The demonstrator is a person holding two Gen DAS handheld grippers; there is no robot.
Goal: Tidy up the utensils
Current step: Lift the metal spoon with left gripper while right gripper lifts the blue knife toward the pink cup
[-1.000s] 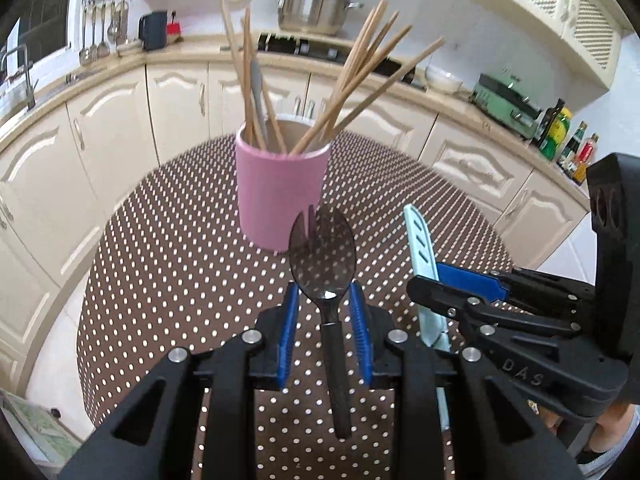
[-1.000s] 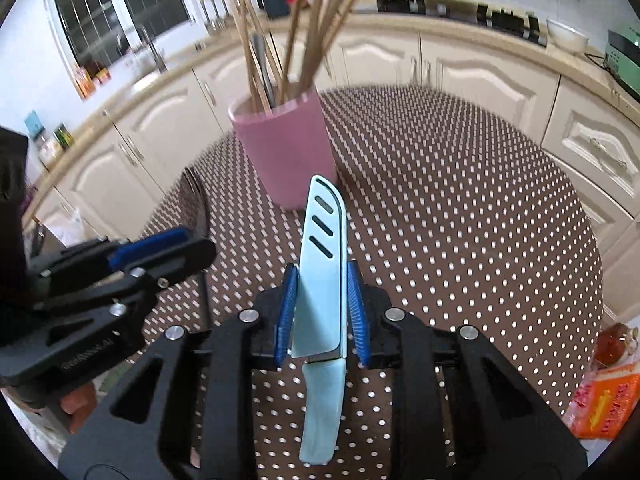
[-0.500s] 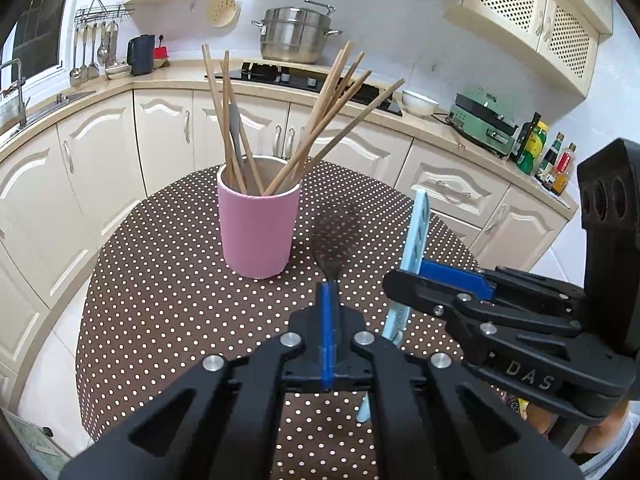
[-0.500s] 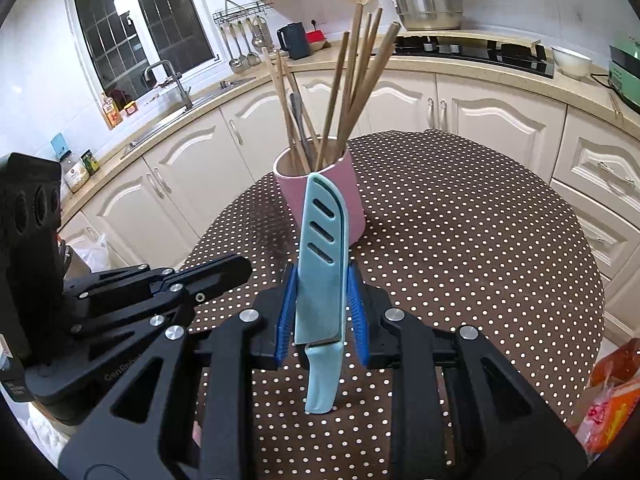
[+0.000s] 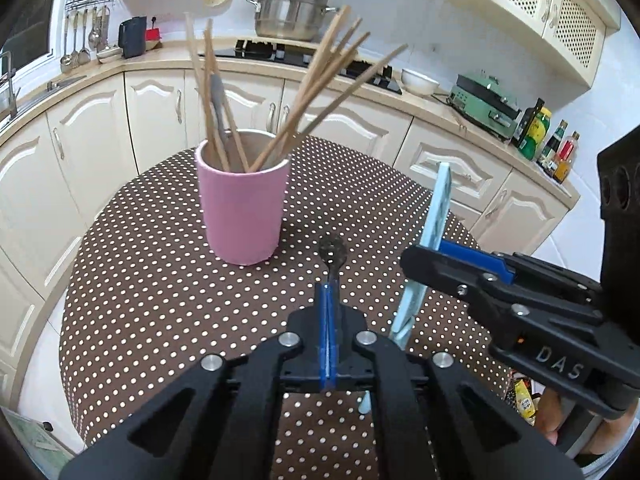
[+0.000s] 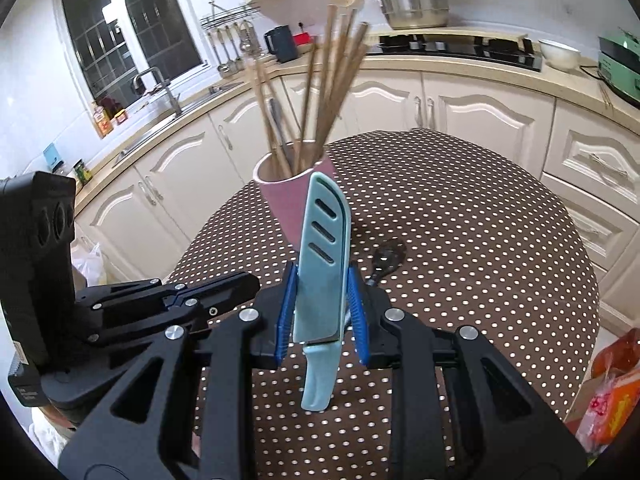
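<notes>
Polka-dot table (image 5: 140, 280); pink holder (image 5: 243, 208) stands on it.

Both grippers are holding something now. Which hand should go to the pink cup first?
Probably the left. Its gripper is shut on the black spoon, whose bowl points at the pink cup. The right gripper holds the sheathed knife farther out, to the side.

Black spoon (image 5: 332, 254) low over table; pale-blue sheathed knife (image 6: 322, 258) upright; pink cup (image 5: 243, 210) holding chopsticks (image 5: 316, 92).

one pink cup (image 5: 244, 210), one knife (image 6: 322, 256), perhaps one spoon (image 5: 332, 249)
</notes>
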